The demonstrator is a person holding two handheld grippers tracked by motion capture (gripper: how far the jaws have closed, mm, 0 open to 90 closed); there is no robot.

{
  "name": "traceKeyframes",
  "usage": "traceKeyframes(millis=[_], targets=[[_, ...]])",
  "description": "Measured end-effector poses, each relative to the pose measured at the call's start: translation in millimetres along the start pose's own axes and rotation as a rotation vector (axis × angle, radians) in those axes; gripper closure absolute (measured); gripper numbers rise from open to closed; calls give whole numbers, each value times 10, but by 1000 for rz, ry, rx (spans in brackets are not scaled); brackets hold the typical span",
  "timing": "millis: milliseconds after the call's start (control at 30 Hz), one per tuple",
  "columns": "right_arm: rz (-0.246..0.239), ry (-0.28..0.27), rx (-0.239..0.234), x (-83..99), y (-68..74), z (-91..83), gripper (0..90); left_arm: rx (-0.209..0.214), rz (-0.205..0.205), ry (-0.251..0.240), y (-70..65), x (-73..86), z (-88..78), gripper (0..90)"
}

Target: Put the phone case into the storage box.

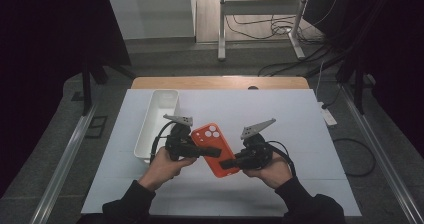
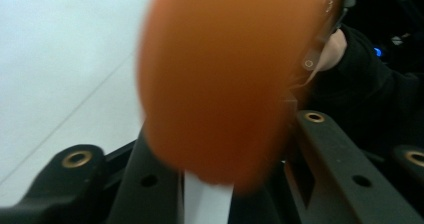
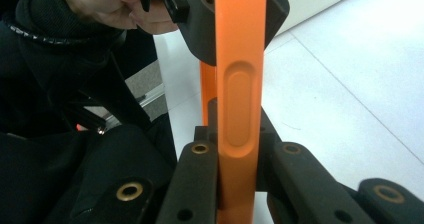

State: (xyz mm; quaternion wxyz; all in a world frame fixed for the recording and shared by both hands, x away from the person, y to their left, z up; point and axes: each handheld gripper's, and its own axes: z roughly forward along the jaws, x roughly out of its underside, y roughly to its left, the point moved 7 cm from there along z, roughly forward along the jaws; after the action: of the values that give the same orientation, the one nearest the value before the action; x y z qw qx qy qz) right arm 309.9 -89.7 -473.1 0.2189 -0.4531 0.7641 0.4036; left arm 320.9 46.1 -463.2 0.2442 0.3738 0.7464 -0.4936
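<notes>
- While the orange case [image 1: 216,149] hangs in the air between both grippers, above the white mat [image 1: 280,119] and just right of the white bin [image 1: 145,134], the job looks like a handover, so one firm grip has to hold at every instant.
- The right gripper [image 1: 227,163] pinches the case's near end. In the right gripper view its fingers press flat on both faces of the thin edge [image 3: 239,84], and that clamp should not slacken.
- The left gripper [image 1: 207,151] straddles the middle of the case, below the camera cut-outs. The left gripper view is blurred orange [image 2: 225,74], so I cannot tell whether its fingers press on the case or merely stand beside it.
- If the left is meant to let go, spread its fingers fully before drawing it away sideways, so no pad drags the case askew.
- A case is a light, springy shell, so squeeze across its flat faces, not its rim, or it may bow and pop out.
- Hold both hands level, because a twist by one against the other would lever the case loose.
- Carry it low over the mat, so a slip costs little.
</notes>
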Motion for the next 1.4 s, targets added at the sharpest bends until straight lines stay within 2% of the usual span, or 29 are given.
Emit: traceKeyframes(millis=[133,267,300,333,367,433,500,533,600,633,667,867,900,1000,1033,1067,1200,1400], targets=[[-13,-9,21,-9,3,-5,846,-26,12,-8,-5,-14,-4,631],[-22,-18,42,-16,-4,-15,845,-72,28,-26,-1,-43,-33,518],[-24,-20,49,-17,-6,-21,845,-72,28,-26,-1,-43,-33,480],[-32,-27,61,-23,-12,-29,845,-107,41,-35,10,-57,-52,435],[-34,-32,69,-27,-16,-35,845,-107,41,-35,10,-57,-52,408],[-37,-37,79,-30,-19,-41,845,-135,52,-38,16,-64,-65,379],[-48,-49,117,-38,-38,-63,845,-166,60,-43,27,-74,-74,286],[-48,-49,117,-38,-38,-63,845,-181,66,-44,33,-78,-79,286],[-50,-53,142,-39,-58,-78,845,-213,77,-47,41,-85,-89,231],[-51,-59,169,-42,-77,-94,845,-230,86,-47,46,-88,-95,189],[-51,-59,169,-42,-77,-94,845,-242,90,-48,48,-90,-99,189],[-51,-72,230,-49,-122,-137,844,-358,100,-52,88,-110,-156,41],[-51,-72,230,-49,-122,-137,844,-358,100,-52,88,-110,-156,30],[-51,-81,258,-53,-148,-156,844,-419,88,-46,122,-111,-193,11],[-49,-85,265,-54,-153,-162,844,-419,88,-46,122,-111,-193,7],[-48,-88,272,-57,-156,-169,844,-445,85,-43,138,-110,-209,3],[-50,-95,297,-61,-169,-181,844,-474,76,-37,154,-105,-236,0],[-58,-95,320,-64,-164,-172,844,-492,69,-27,170,-94,-244,0]])
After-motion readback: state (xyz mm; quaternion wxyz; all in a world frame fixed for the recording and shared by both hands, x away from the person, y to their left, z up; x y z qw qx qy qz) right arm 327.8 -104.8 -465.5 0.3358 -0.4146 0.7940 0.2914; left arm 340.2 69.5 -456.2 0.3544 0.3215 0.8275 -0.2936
